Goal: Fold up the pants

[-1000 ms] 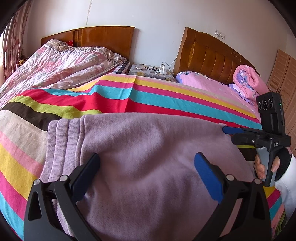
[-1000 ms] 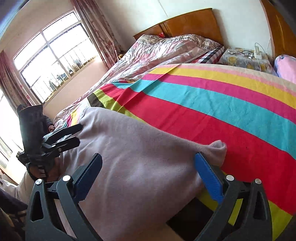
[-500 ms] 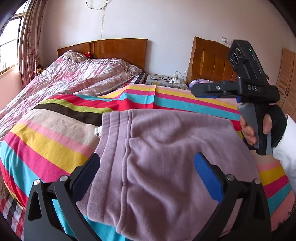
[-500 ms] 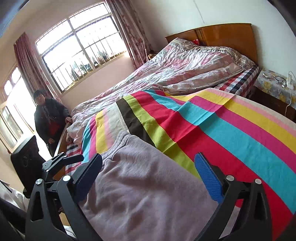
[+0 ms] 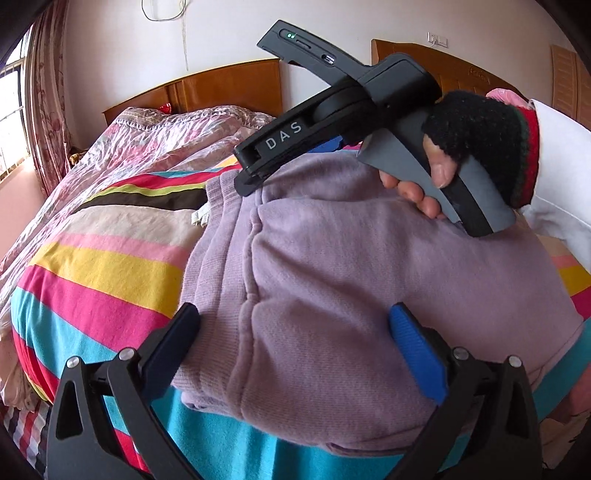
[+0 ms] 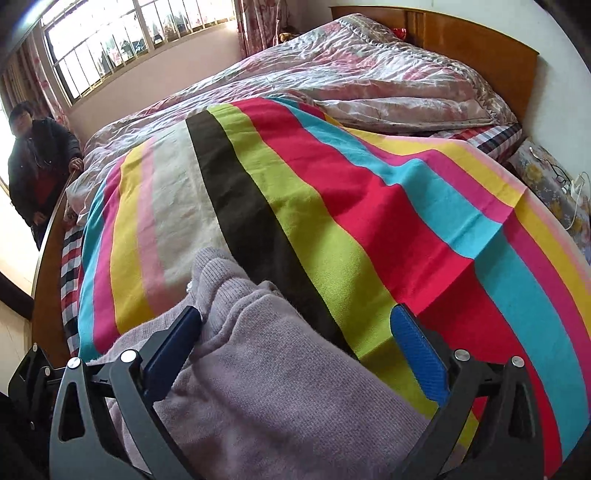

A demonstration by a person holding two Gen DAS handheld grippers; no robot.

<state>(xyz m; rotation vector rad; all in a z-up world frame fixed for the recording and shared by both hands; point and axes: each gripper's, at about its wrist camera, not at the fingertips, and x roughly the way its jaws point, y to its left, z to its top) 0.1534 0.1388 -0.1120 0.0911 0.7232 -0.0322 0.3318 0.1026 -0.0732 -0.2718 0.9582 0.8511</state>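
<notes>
Where the folded lilac pants (image 5: 332,266) lie on the striped blanket (image 5: 110,258), both grippers are held over them with jaws spread wide and nothing between the fingers. The left gripper (image 5: 295,339) is seen above the near end of the pants, its dark finger beside the ribbed waistband edge and its blue pad (image 5: 417,354) over the thick folded body. The right gripper (image 5: 255,173) is seen in the left wrist view at the far end of the pants, its black nose pointed down at the waistband; it is gripped by a hand (image 5: 461,147) in a black fingerless glove, and a white sleeve (image 5: 565,177) is visible behind it. In the right wrist view, the right gripper (image 6: 295,339) is shown over the bunched far edge of the pants (image 6: 266,387), with the blanket (image 6: 332,192) stretching beyond. Farther beyond the pants, a pink quilt (image 6: 351,74) is spread before a wooden headboard (image 6: 480,44). A person in a dark jacket (image 6: 33,166) is seen past the blanket's left edge, beside the window (image 6: 129,33).
</notes>
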